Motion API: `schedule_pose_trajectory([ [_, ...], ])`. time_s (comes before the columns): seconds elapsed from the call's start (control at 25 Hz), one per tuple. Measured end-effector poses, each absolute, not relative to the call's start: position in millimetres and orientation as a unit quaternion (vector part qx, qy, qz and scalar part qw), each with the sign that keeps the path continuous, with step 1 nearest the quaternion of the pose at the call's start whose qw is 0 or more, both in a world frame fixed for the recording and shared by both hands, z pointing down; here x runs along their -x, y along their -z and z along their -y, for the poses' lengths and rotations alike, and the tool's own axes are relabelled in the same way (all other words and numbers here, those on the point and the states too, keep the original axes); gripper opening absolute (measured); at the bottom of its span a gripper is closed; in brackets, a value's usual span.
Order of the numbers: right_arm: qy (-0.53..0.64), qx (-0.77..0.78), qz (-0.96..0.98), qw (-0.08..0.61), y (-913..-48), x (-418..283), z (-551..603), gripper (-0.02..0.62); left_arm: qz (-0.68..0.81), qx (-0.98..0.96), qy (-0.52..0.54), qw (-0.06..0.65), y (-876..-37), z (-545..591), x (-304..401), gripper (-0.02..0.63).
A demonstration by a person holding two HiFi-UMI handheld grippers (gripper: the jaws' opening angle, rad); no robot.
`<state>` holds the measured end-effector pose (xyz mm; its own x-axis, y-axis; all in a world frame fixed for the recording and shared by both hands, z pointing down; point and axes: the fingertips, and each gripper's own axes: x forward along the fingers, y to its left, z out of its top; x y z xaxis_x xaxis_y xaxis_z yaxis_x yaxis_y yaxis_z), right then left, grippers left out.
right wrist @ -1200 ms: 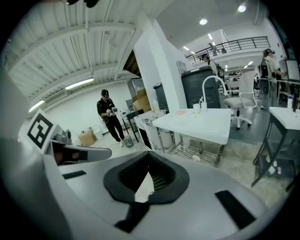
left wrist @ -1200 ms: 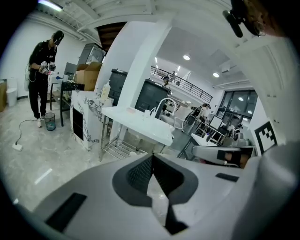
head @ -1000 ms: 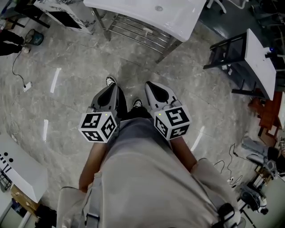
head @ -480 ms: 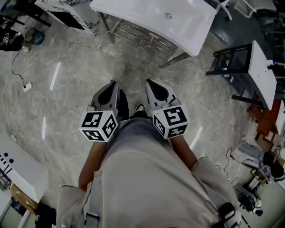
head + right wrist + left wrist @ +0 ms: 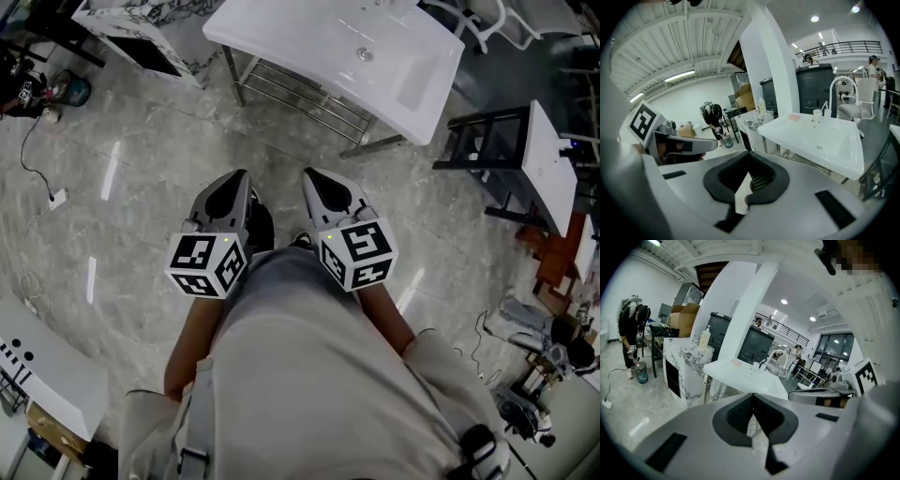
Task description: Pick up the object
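Note:
Ahead of me stands a white sink table [image 5: 375,56] on a metal frame. A flat pink thing [image 5: 794,117] and a small clear cup [image 5: 816,114] rest near the back of its top. The left gripper view shows the same pink thing [image 5: 736,363] and cup [image 5: 755,366]. I hold my left gripper [image 5: 234,178] and right gripper [image 5: 314,176] side by side at waist height over the floor, well short of the table. Both are shut with nothing between the jaws, as the left gripper [image 5: 752,397] and right gripper [image 5: 749,163] show in their own views.
A marble-patterned cabinet [image 5: 141,28] stands left of the sink table. A black stand with a white top [image 5: 525,159] is at the right. Cables [image 5: 56,197] trail over the grey stone floor at left. A person in dark clothes [image 5: 633,329] stands far left.
The sink table has drawn nearer and come further into the head view. Both grippers keep their place in front of the body, still shut.

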<state>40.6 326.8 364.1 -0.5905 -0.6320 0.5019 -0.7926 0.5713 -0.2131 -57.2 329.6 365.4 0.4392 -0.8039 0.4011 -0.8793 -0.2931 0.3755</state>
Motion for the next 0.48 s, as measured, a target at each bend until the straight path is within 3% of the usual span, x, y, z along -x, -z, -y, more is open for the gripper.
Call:
schedule_pose_trajectory([
  [0.48,-0.197,-0.43,0.861,0.184,-344.7,16.9,-272.9,0.011,0.506,-0.821,-0.045,0.261,-346.9,-272.6,111.1,0.005],
])
